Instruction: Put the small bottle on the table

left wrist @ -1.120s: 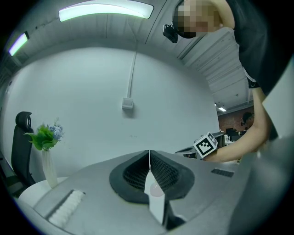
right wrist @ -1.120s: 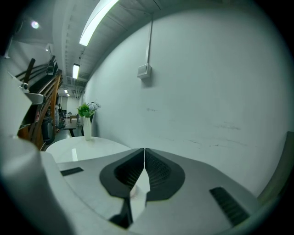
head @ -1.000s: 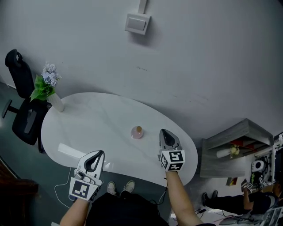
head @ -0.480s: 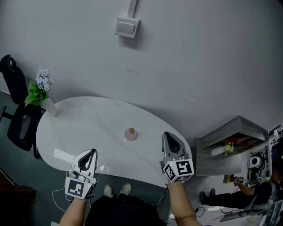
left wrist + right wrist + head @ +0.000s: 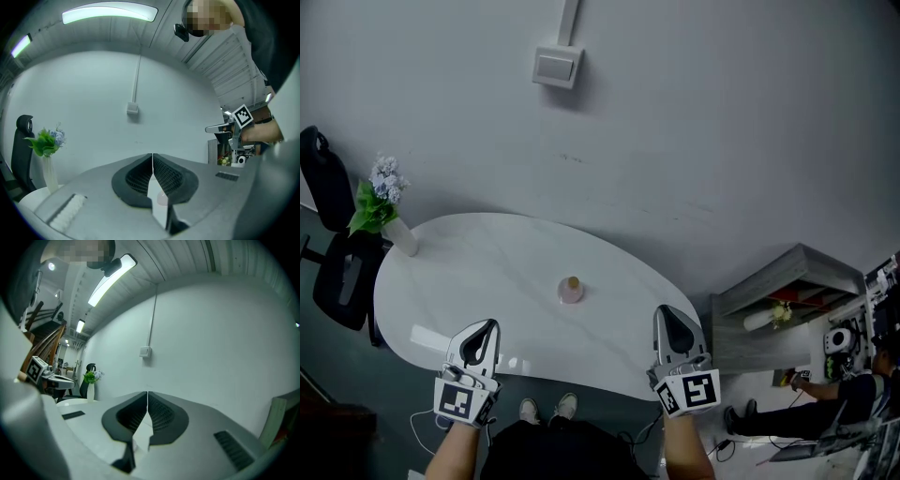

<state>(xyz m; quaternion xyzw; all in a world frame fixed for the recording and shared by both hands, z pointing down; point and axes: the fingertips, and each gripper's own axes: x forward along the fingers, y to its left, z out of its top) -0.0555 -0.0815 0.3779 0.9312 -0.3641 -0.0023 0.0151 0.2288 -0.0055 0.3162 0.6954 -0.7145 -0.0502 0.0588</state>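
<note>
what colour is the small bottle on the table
Pale pink small bottle with a tan cap, on the white table; clearest in the head view.

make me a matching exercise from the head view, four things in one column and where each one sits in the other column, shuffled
Things
1. small bottle
2. vase of flowers
3. black chair
4. grey shelf unit

Places
A. off the table, beyond its left end
B. upright near the middle of the table, with nothing touching it
C. on the table, at its left end
D. right of the table, against the wall

Pairs: 1-B, 2-C, 3-A, 4-D
</note>
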